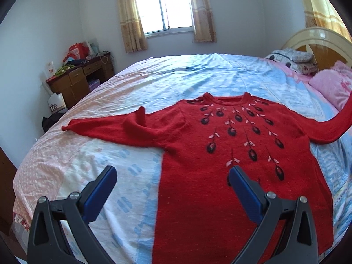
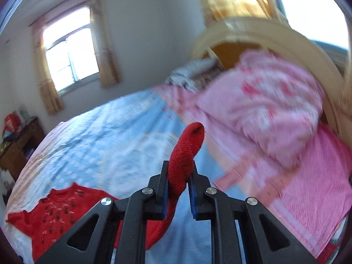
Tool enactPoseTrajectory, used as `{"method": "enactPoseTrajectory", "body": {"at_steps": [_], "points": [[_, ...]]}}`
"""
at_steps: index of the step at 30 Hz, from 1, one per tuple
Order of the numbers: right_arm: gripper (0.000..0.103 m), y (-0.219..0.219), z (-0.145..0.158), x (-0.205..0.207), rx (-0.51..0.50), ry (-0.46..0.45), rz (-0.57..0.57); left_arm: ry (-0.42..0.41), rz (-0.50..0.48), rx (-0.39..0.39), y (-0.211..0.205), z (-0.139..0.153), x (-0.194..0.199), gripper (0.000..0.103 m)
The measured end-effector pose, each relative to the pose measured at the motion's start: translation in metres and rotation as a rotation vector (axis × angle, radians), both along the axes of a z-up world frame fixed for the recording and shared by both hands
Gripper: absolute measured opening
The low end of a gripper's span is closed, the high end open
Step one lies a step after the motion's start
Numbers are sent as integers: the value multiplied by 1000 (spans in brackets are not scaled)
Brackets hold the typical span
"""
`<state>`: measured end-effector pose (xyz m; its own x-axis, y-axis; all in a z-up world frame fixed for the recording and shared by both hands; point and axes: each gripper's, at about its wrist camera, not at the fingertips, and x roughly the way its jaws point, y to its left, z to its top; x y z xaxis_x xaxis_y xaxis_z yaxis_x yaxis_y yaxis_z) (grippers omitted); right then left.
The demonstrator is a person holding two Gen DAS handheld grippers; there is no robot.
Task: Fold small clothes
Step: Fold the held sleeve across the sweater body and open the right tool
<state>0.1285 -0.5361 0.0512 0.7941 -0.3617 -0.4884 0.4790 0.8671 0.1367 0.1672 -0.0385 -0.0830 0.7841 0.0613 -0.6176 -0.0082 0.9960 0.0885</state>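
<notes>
A red knit sweater (image 1: 220, 145) with dark flower stitching lies front up on the bed, its collar toward the window. One sleeve (image 1: 105, 127) lies spread flat to the left. The other sleeve (image 1: 338, 123) rises off the bed at the right edge of the left wrist view. My right gripper (image 2: 179, 176) is shut on that sleeve's cuff (image 2: 187, 149), which sticks up between the blue pads, above the bed. The sweater's body (image 2: 59, 211) shows low on the left there. My left gripper (image 1: 173, 176) hangs open over the sweater's lower left side, holding nothing.
The bed sheet (image 1: 110, 176) is blue, white and pink. Pink pillows (image 2: 264, 101) and a cream headboard (image 2: 264, 35) stand at the right. A wooden desk (image 1: 81, 77) with clutter stands by the far left wall under a curtained window (image 1: 165, 6).
</notes>
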Motion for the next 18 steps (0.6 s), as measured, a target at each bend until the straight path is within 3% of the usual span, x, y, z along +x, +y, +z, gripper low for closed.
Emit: {"method": "enactPoseTrajectory", "body": {"at_steps": [5,10,14,18], "points": [[15,70,36,27,-128,-20,108,-10,37,-28,14,1,6,103],[15,153,51,70,-208,-18,254,-19,67,-36,26,0,10,103],[15,219,51,98,-260,-15,374,-21,94,-48,36,-2,14,103],[15,288,31,122,-294,4,496,-11,114,-58,44,-6,19,103]]}}
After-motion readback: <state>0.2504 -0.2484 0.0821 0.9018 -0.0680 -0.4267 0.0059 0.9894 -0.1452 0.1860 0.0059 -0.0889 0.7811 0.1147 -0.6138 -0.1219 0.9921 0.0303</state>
